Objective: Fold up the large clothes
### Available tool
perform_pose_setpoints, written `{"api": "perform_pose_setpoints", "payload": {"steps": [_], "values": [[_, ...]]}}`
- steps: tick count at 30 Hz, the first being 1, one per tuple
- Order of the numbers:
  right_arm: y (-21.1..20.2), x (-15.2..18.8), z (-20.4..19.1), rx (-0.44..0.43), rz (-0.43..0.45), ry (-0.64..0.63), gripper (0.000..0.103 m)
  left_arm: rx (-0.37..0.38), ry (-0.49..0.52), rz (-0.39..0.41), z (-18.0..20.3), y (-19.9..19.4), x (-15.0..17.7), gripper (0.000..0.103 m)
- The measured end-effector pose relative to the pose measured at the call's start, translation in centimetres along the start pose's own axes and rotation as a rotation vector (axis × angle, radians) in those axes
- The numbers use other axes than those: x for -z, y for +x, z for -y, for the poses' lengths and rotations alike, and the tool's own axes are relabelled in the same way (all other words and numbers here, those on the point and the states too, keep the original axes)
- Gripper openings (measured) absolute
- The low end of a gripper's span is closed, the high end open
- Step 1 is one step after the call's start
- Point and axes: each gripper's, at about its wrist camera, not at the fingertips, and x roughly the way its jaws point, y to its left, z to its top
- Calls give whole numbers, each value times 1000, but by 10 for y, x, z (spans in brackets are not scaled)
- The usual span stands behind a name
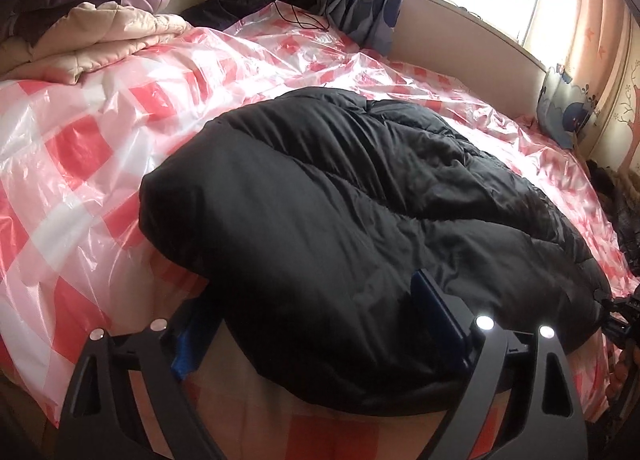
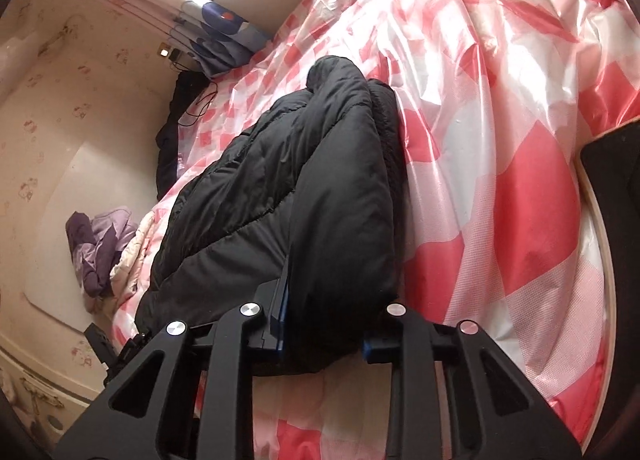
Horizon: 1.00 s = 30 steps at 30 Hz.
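One red-and-white checked plastic sheet (image 1: 80, 148) covers the bed, and on it lies our black padded coat (image 1: 360, 200), folded into a thick bundle. We hold our left gripper (image 1: 312, 340) with its fingers spread wide around the coat's near edge, while our right gripper (image 2: 324, 336) clamps a thick fold of that coat

No text, label, brand or number can be read in either view. The curtains (image 1: 368, 0) and the wall (image 2: 80, 120) carry only printed pictures and motifs, no legible writing.
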Motion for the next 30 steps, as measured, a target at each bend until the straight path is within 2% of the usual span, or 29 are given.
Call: {"api": "perform_pose_setpoints", "payload": {"steps": [3, 9, 11, 13, 16, 20, 23, 26, 28, 29, 30], "values": [[-1, 1, -7, 12, 13, -29, 22, -8, 12, 10, 2, -2, -3, 86], [-2, 3, -5, -23, 24, -13, 21, -16, 12, 3, 3, 1, -8, 86], [-2, 2, -2, -49, 30, -3, 20, -9, 24, 6, 6, 0, -8, 78], [-7, 1, -4, -73, 41, -3, 18, -4, 38, 8, 8, -2, -8, 60], [-19, 1, -9, -111, 67, -6, 16, 68, 7, -5, 1, -3, -10, 37], [-48, 8, -24, -146, 97, -28, 15, 190, -63, -2, -13, -10, -9, 28], [-77, 19, -25, -152, 124, -30, 15, 319, -84, 1, -18, -25, -1, 28], [-104, 29, -6, -123, 150, -2, 15, 430, -114, -54, -25, -29, 8, 30], [-112, 34, 10, -98, 147, 31, 15, 489, -173, -106, -33, -26, 17, 48], [-114, 36, 18, -87, 144, 46, 15, 492, -198, -125, -36, -24, 20, 54], [-114, 39, 22, -79, 133, 55, 18, 480, -224, -137, -40, -24, 24, 66]]}}
